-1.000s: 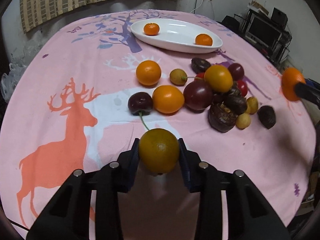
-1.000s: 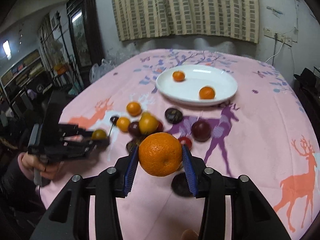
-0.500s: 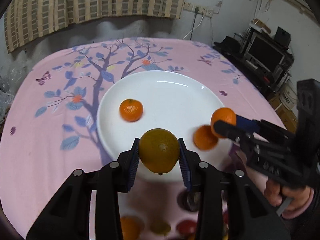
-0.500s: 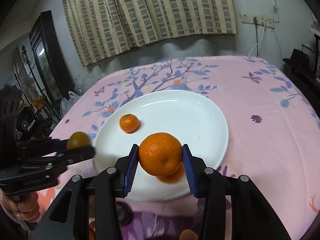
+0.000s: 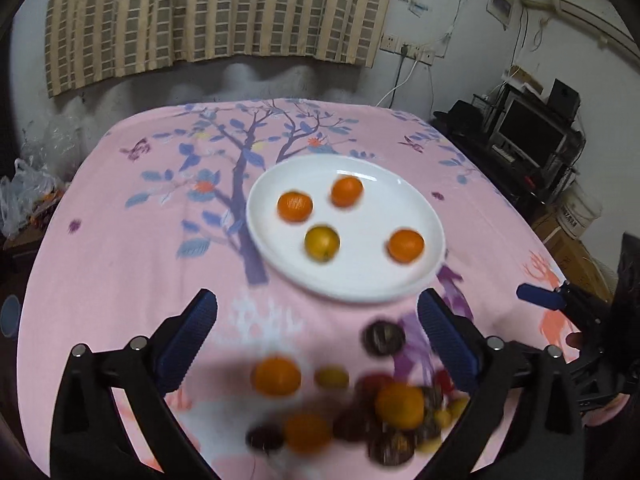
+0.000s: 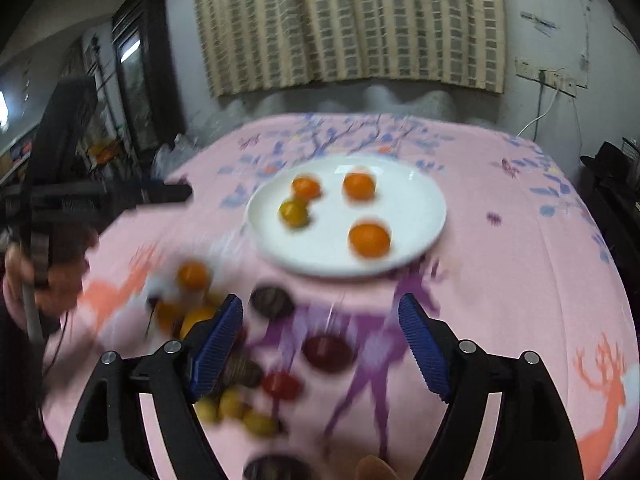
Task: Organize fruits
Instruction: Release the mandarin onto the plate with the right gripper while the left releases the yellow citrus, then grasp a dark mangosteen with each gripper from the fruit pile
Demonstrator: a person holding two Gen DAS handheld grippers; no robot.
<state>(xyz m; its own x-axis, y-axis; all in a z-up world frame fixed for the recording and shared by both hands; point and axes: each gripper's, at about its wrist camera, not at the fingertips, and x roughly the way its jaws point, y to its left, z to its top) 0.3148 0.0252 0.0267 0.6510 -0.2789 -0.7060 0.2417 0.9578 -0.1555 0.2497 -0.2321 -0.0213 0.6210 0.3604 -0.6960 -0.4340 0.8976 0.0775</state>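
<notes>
— Both carried citrus had left the fingers: the left gripper (image 5: pixel 316 334) and right gripper (image 6: pixel 320 346) were spread wide, holding nothing.

— Progress?

— Four round fruits lay on the white plate (image 5: pixel 424 276), toward the table's far edge; the mixed pile (image 5: pixel 360 404) at the near edge remained unsorted.

— Long axis?

— Round; none I could tell.

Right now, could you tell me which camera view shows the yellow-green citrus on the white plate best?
The left wrist view: the yellow-green citrus sits apart from the three oranges on the white plate, only slightly blurred. In the right wrist view it is more smeared and overlaps an orange behind it.
</notes>
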